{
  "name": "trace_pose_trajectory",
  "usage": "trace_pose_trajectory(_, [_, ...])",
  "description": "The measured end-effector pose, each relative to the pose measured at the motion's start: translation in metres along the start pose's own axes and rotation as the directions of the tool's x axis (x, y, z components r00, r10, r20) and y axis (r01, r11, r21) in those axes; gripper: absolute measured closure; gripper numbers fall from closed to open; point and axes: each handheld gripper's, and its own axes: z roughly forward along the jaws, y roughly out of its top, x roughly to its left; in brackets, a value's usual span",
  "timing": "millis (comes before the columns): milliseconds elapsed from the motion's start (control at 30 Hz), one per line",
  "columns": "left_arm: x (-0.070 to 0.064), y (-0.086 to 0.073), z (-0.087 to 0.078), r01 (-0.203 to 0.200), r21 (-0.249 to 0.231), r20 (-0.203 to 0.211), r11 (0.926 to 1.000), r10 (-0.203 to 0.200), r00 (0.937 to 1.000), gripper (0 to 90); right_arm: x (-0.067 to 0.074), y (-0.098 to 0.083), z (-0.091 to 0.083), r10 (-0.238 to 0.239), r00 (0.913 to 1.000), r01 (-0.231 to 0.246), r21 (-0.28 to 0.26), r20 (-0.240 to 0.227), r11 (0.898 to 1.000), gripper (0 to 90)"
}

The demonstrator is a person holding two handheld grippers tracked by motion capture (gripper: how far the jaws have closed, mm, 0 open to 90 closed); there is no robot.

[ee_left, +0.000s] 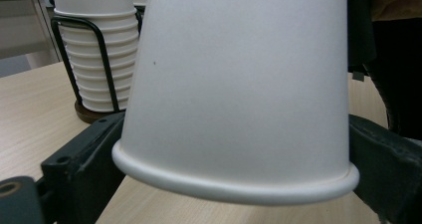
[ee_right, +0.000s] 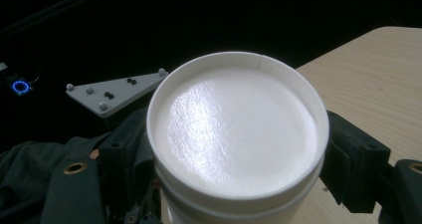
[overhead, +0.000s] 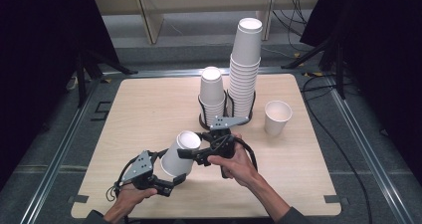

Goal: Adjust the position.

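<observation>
Gripping upturned cup [overhead: 179, 154], both grippers, mid-table

In the left gripper view the cup [ee_left: 239, 84] runs past the top edge and hides most of the left tongs [ee_left: 234, 184]. Whether their pads press its rim cannot be told.
</observation>
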Motion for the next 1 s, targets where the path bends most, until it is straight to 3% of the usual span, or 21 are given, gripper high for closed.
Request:
trace_pose_trajectory(133, [0.0, 0.0, 0.001, 0.0, -0.012, 0.003, 0.9999, 0.0, 1.0, 4.5, 0.0, -0.001, 0.0, 0.038, 0.9992, -0.038, -0.005, -0.01, 0.999, 24.8])
trace_pose_trajectory(167, [0.0, 0.0, 0.0, -0.002, 0.006, -0.01, 1.0, 0.002, 1.0, 3.9, 0.0, -0.001, 0.0, 0.036, 0.9993, -0.036, -0.007, -0.008, 0.999, 24.9])
trace_pose_trajectory(333, [-0.002, 0.0, 0.002, -0.009, 0.009, -0.02, 0.9999, 0.009, 0.9998, 2.4, 0.002, -0.001, 0.001, 0.048, 0.9987, -0.048, -0.02, -0.016, 0.999, 24.9])
trace_pose_trajectory(433, [-0.003, 0.0, 0.001, -0.012, 0.009, -0.012, 0.9999, 0.012, 0.9999, 4.8, 0.004, -0.002, 0.004, 0.025, 0.9996, -0.025, -0.017, -0.011, 1.0, 24.9])
trace_pose_trajectory(500, [-0.003, 0.001, 0.002, -0.018, -0.003, -0.008, 0.9998, 0.018, 0.9998, 6.5, 0.004, -0.001, 0.003, 0.034, 0.9993, -0.034, -0.016, -0.015, 0.999, 24.7])
trace_pose_trajectory(567, [-0.002, 0.002, 0.002, -0.023, 0.008, -0.005, 0.9997, 0.023, 0.9997, 8.7, 0.002, -0.001, 0.003, 0.016, 0.9997, -0.016, -0.02, -0.02, 1.0, 24.5])
trace_pose_trajectory(633, [-0.002, 0.002, 0.001, -0.04, 0.023, -0.01, 0.9989, 0.04, 0.9991, 10.8, 0.003, -0.002, 0.003, 0.029, 0.9995, -0.029, -0.011, -0.015, 1.0, 24.1])
trace_pose_trajectory(700, [-0.002, 0.003, -0.001, -0.061, 0.051, -0.014, 0.9969, 0.062, 0.998, 13.0, 0.004, 0.0, 0.002, 0.011, 0.9997, -0.011, 0.004, -0.019, 1.0, 23.5])
trace_pose_trajectory(733, [-0.002, 0.003, -0.001, -0.068, 0.053, -0.016, 0.9963, 0.069, 0.9975, 13.8, 0.002, 0.0, 0.002, -0.024, 0.9996, 0.024, 0.002, -0.015, 1.0, 23.2])
trace_pose_trajectory(833, [-0.003, 0.002, 0.0, -0.091, 0.06, -0.002, 0.9941, 0.091, 0.9959, 15.2, 0.006, 0.003, 0.0, -0.043, 0.9988, 0.045, 0.064, -0.025, 0.997, 22.6])
trace_pose_trajectory(867, [-0.003, 0.003, -0.002, -0.1, 0.089, -0.007, 0.991, 0.101, 0.9949, 15.5, 0.007, 0.004, -0.001, -0.065, 0.9978, 0.066, 0.09, -0.012, 0.994, 22.1])
trace_pose_trajectory(933, [-0.003, 0.002, -0.001, -0.098, 0.094, 0.0, 0.9907, 0.099, 0.9951, 15.8, 0.009, 0.005, -0.003, -0.095, 0.9954, 0.093, 0.137, 0.012, 0.986, 19.0])
trace_pose_trajectory(967, [-0.002, 0.001, 0.0, -0.103, 0.095, 0.007, 0.9902, 0.103, 0.9947, 16.0, 0.01, 0.006, -0.004, -0.119, 0.9927, 0.114, 0.165, 0.019, 0.98, 18.2])
trace_pose_trajectory(1000, [-0.002, 0.001, -0.002, -0.116, 0.126, 0.005, 0.9853, 0.116, 0.9932, 16.1, 0.01, 0.008, -0.005, -0.164, 0.9862, 0.156, 0.188, 0.025, 0.97, 18.3])
